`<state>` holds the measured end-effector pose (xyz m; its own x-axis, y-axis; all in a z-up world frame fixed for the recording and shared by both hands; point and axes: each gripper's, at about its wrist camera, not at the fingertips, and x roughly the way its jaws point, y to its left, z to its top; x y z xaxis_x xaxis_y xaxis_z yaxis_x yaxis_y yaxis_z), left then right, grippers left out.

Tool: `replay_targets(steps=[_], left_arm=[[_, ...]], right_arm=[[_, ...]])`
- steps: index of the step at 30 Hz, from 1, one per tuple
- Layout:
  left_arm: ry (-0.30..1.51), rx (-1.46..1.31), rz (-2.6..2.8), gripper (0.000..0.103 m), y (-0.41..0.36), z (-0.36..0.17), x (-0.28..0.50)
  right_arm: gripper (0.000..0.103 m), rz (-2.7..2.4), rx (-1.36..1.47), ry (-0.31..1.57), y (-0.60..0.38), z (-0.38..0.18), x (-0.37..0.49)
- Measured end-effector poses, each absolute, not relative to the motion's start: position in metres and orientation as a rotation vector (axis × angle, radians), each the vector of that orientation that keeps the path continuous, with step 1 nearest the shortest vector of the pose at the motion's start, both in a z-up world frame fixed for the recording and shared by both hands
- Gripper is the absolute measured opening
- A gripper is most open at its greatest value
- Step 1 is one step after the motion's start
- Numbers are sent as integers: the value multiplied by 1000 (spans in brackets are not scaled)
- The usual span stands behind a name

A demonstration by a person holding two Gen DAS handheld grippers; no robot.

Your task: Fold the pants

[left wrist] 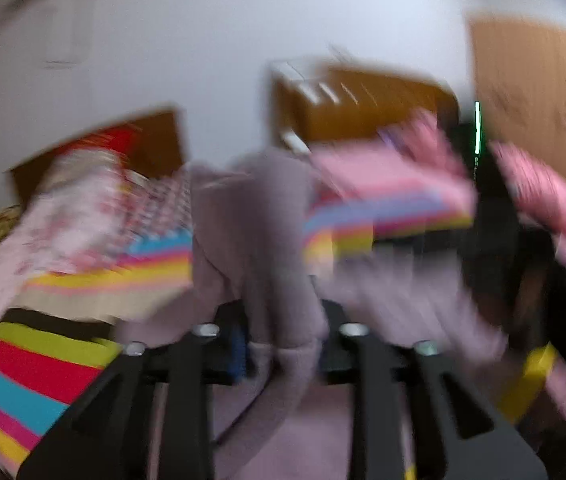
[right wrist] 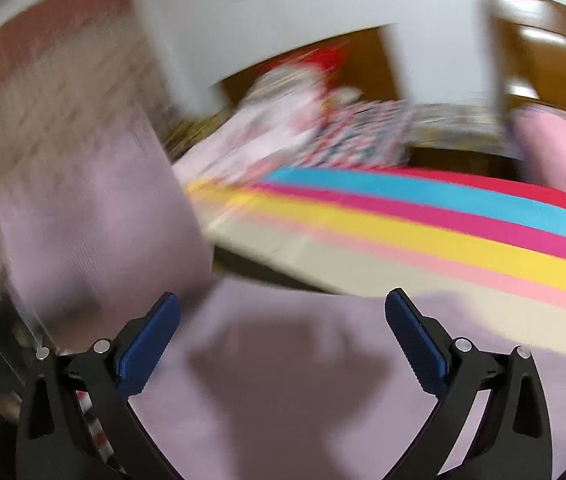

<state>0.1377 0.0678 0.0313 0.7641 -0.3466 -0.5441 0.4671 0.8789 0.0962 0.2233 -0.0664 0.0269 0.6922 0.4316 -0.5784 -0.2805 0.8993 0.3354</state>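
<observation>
One fold of lilac pants (left wrist: 283, 312) between left hand-held gripper (left wrist: 283, 344)

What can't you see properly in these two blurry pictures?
- Left wrist view: the left hand-held gripper has lilac pants bunched between its fingers; the cloth hides whether the pads press on it.
- Both views: motion blur smears the striped blanket.
- Right wrist view: the pants' full shape is cut off by the bottom edge.

Black right tool (right wrist: 283, 344) with ridged blue pads (right wrist: 151, 344) (silver screws).
</observation>
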Motion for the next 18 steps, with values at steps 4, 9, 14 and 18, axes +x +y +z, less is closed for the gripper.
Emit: replay_targets(steps=[4,9,14,18], left_arm=[[697,487,-547,63,-7,-56,126],[545,326,-506,84,38,-21,93],[505,39,-268,101,145,6,86],[569,13,-51,100,200,-18,92]], right_arm=[[98,324,294,701,-125,27,184],[98,368,320,744,-129,5,158],[78,563,421,921,-87,-40,159],[71,591,328,1072,-50,-63,159]])
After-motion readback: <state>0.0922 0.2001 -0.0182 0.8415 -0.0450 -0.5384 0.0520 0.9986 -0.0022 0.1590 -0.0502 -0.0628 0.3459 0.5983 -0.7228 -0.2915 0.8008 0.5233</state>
